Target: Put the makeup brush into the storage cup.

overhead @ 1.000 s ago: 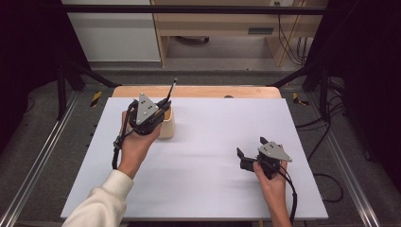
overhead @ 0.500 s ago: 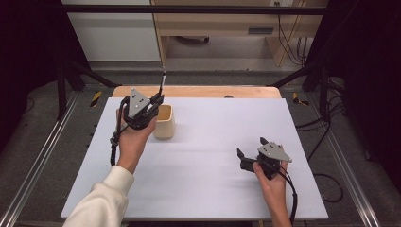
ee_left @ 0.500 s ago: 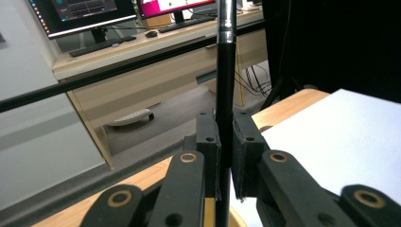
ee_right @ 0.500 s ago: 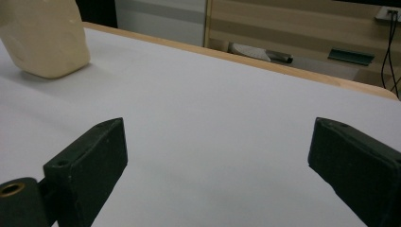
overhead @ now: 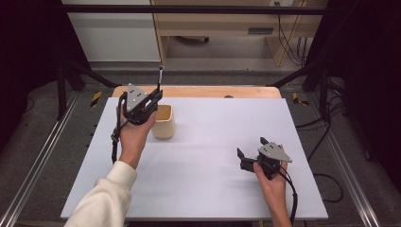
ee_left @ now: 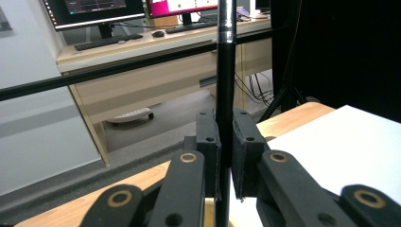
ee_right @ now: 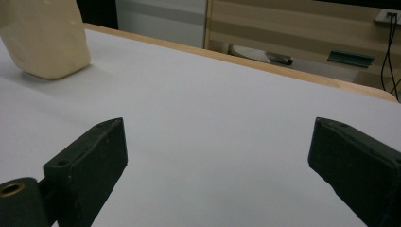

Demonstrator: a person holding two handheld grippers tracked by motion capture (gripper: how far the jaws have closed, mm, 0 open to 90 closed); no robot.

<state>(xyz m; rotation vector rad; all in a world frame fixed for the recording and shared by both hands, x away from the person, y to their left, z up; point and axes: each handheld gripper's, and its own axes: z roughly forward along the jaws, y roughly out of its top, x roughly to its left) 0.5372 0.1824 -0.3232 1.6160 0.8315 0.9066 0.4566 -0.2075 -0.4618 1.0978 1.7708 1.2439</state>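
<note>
While our left gripper [overhead: 150, 100] stays clenched on a thin black rod [ee_left: 225, 71], we have lifted it left, clear of the beige cup [overhead: 163, 122] at the table's far left. Our right gripper [overhead: 249, 158] rests released, near right.

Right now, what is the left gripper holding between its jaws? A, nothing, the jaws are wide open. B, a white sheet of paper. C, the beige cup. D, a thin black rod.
D: the left gripper has its jaws closed on a thin black rod that stands upright between them, while the beige cup sits on the table beside that hand.
</note>
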